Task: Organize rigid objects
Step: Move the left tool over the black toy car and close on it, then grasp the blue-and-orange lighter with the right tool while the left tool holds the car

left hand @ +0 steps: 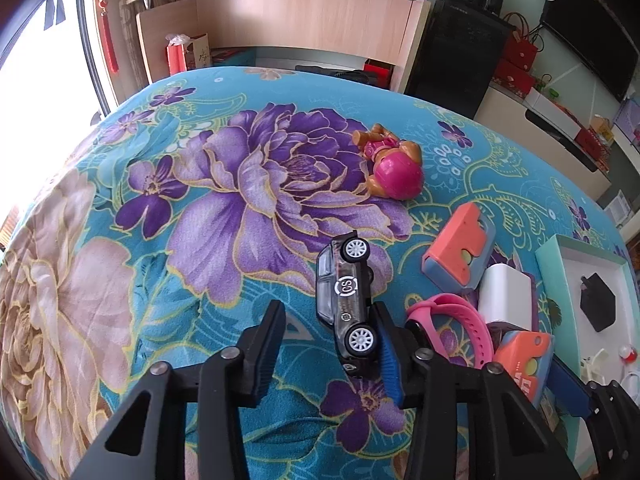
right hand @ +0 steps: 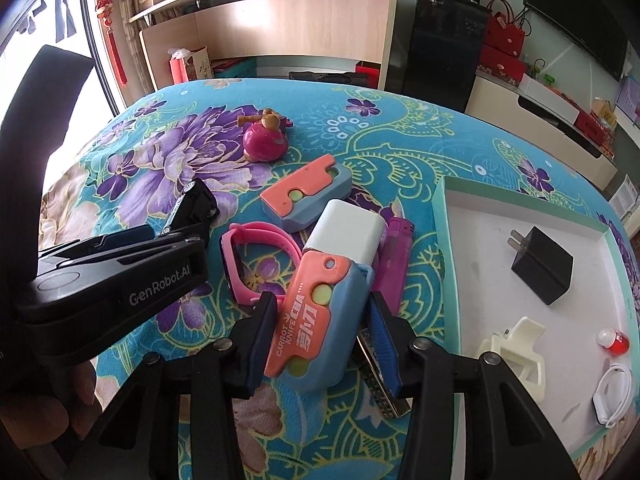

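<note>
My left gripper (left hand: 328, 346): toy car (left hand: 346, 298) against its right finger only. Right gripper (right hand: 318, 334) clamps carrot knife (right hand: 316, 320), near tray (right hand: 442, 248).

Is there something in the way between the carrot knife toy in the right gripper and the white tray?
Nothing visible blocks it. The carrot knife toy sits between the right gripper fingers, and only bare cloth separates it from the white tray. The purple lighter lies behind, not across.
</note>
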A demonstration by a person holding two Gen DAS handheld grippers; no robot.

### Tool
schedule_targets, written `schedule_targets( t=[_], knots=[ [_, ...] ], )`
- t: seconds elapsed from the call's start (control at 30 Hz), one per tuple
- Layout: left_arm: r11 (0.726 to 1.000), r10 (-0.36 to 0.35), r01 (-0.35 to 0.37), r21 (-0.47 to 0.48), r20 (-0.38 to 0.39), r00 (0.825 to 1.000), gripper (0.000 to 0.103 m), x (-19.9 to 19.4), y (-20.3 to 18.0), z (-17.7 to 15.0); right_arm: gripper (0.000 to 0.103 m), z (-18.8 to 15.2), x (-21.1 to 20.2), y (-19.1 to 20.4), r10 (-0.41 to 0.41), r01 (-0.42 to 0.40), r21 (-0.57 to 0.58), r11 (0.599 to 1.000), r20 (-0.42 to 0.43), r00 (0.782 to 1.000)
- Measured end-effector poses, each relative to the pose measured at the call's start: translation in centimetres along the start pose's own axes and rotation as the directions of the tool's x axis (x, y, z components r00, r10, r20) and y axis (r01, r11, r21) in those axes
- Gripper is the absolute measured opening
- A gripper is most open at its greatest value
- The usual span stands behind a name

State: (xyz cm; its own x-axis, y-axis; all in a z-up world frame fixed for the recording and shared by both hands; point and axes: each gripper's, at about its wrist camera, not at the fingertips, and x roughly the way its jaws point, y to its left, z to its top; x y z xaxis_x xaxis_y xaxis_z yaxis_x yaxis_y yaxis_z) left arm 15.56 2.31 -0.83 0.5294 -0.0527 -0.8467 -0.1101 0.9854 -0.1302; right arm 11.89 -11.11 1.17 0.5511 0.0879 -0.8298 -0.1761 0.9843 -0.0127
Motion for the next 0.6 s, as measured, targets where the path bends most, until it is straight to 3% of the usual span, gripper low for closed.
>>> schedule_targets(
  t=[0.13,0.37,0.47,0.5,0.6],
  knots=[
    [1.0,-0.023,0.023,0.012,-0.002,1.0,0.028,-0.1,-0.3,0.0,0.046,0.0,0.0,-0.1,0.004,-0.004,0.005,1.0,0.0,1.0],
    [1.0,-0.02,0.02,0.011,0.003,1.0,0.028,-0.2,-0.3,-0.1,0.042,0.0,-0.6,-0.6,0.014,-0.015,0.024,1.0,0.012,1.0],
    [1.0,-0.018,0.018,0.009,0.008,1.0,0.028,-0.4,-0.3,-0.1,0.037,0.1,-0.9,-0.7,0.022,-0.022,0.027,0.999,0.022,1.0],
    [1.0,-0.017,0.017,0.007,0.011,1.0,0.028,-0.5,-0.3,-0.1,0.03,0.1,-1.1,-0.8,0.028,-0.029,0.029,0.999,0.028,0.999],
    [1.0,-0.016,0.016,0.003,0.014,1.0,0.028,-0.7,-0.3,-0.2,0.029,0.1,-1.2,-0.8,0.032,-0.033,0.025,0.999,0.025,0.999]
  ],
)
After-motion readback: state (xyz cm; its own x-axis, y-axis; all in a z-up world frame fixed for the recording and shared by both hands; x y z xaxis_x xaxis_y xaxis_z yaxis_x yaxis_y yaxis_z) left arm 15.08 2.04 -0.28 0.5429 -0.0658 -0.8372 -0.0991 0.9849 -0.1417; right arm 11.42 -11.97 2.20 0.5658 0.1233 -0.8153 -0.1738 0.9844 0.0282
